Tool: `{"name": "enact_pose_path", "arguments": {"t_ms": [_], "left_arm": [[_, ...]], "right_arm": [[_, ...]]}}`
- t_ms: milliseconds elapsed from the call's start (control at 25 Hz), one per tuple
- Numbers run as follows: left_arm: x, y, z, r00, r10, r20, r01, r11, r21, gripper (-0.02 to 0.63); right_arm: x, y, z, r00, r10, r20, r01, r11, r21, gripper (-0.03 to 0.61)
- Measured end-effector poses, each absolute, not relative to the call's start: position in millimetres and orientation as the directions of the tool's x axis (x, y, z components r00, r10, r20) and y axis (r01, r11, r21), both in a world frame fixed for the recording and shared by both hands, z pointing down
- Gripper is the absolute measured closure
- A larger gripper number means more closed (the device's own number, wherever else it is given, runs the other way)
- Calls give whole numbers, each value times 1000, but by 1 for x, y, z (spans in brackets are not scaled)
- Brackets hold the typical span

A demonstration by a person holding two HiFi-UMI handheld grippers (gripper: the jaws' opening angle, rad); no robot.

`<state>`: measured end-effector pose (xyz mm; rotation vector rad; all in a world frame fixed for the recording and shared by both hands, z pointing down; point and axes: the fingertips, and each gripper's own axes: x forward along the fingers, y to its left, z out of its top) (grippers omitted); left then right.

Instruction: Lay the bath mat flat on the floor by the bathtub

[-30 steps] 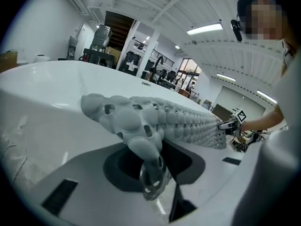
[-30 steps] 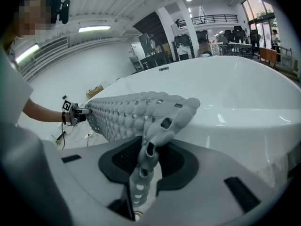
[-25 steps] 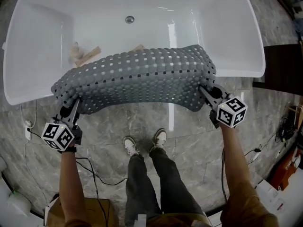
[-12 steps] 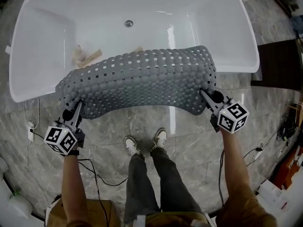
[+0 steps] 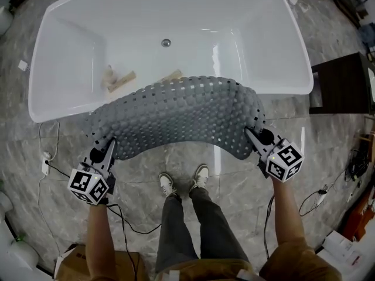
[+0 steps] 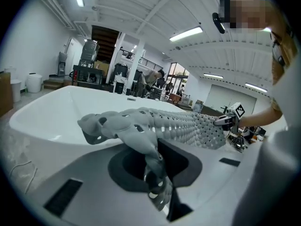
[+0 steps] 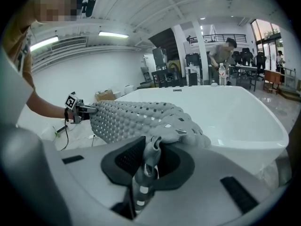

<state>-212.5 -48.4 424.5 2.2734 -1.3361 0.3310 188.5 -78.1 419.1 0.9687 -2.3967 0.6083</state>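
Two corners of the bath mat (image 5: 181, 113) are pinched, one in each claw, and I only see that up close in the gripper views. The left claw (image 6: 159, 178) has its jaws nearly together on a bunched corner of the grey rubber. The right claw (image 7: 143, 175) is clamped the same way on the opposite corner. Each of those views also catches the other claw at the far end of the mat. The right one shows a person (image 7: 225, 55) standing far behind the white bathtub (image 5: 293, 86).

From the head view I get the layout instead. The mat hangs in the air, bowed between the claws. Its far edge is over the tub's near rim and its near edge is above the marble floor (image 5: 140, 174). I cannot tell if it touches the rim. Wooden pieces (image 5: 120, 79) lie inside the tub near the drain (image 5: 166, 42). Both forearms reach forward and down, spread wide, the left one drawn closer to my shoes (image 5: 169, 184).
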Motion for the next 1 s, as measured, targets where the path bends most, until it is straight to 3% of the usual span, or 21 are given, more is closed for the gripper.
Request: {"name": "enact_pose_path", "arguments": {"t_ms": [1000], "left_arm": [[-210,57,223,467,-829,307,-883,-421,209,555]], "right_arm": [[157,29,212,-608,-608,510,-752,646,-126,526]]}}
